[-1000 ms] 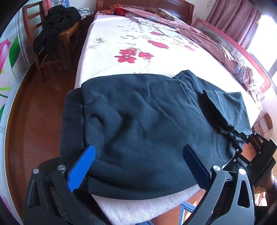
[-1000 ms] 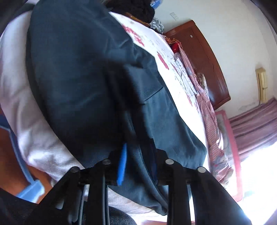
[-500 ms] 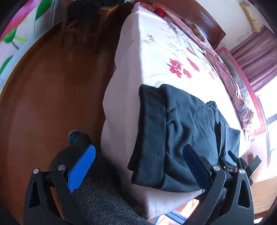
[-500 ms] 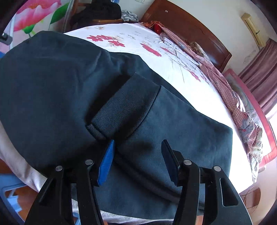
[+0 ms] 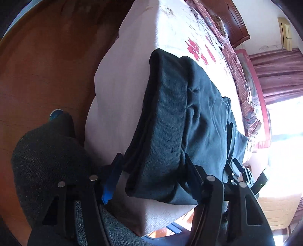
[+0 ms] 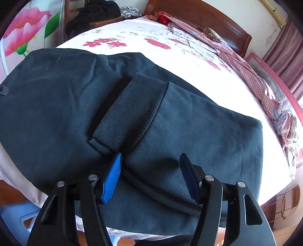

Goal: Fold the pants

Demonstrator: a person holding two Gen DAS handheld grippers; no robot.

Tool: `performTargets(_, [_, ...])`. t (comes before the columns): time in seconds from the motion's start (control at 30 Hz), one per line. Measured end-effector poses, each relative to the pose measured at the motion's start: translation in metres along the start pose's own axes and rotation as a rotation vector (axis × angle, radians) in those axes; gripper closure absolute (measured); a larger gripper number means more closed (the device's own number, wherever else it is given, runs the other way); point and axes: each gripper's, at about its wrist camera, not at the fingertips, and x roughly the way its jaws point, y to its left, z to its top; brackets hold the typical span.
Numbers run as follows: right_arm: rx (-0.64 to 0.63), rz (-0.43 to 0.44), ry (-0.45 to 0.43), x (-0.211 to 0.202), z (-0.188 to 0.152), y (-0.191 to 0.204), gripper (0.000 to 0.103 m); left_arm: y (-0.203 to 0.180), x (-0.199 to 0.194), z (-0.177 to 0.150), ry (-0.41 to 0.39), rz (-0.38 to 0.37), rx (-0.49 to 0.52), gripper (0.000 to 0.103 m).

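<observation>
Dark teal pants [image 5: 204, 117] lie folded across the near corner of the bed, and they fill most of the right wrist view [image 6: 56, 94]. My left gripper [image 5: 151, 170] points down at their ribbed waistband end [image 5: 166, 123]. Its jaws are closing with that thick folded edge between them, and the pads do not squeeze it. My right gripper [image 6: 150, 176] hovers over a pant leg just below the ribbed cuff [image 6: 132, 109]. Its jaws are opening, cloth lies under and between the blue pads [image 6: 111, 177], and nothing is pinched.
The bed [image 5: 121, 79] has a white sheet with red flowers [image 6: 189, 62] and a wooden headboard [image 6: 198, 17]. A pink checked blanket [image 6: 255, 81] runs along its far side. Wooden floor [image 5: 47, 56] and a person's grey trouser leg [image 5: 47, 160] are at left. A chair with dark clothes [image 6: 94, 13] stands behind.
The left gripper dropped and rolled toward the bed corner, and its wide jaws narrowed around the waistband end. The right gripper let go of the pinched cloth, widened and rolled level.
</observation>
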Motion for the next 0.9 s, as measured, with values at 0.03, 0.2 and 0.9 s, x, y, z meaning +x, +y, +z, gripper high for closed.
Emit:
performTargets(0.03, [-0.004, -0.007, -0.002, 0.0, 0.0, 0.001, 0.04, -0.002, 0.0, 0.0, 0.005, 0.015, 0.002, 0.049])
performTargets(0.2, [-0.058, -0.076, -0.006, 0.001, 0.004, 0.005, 0.029, -0.054, -0.014, 0.001, -0.031, 0.229, 0.138, 0.065])
performTargets(0.9, [-0.091, -0.048, -0.015, 0.012, -0.001, 0.013, 0.023, -0.088, -0.044, 0.022, -0.079, 0.042, 0.071, 0.076])
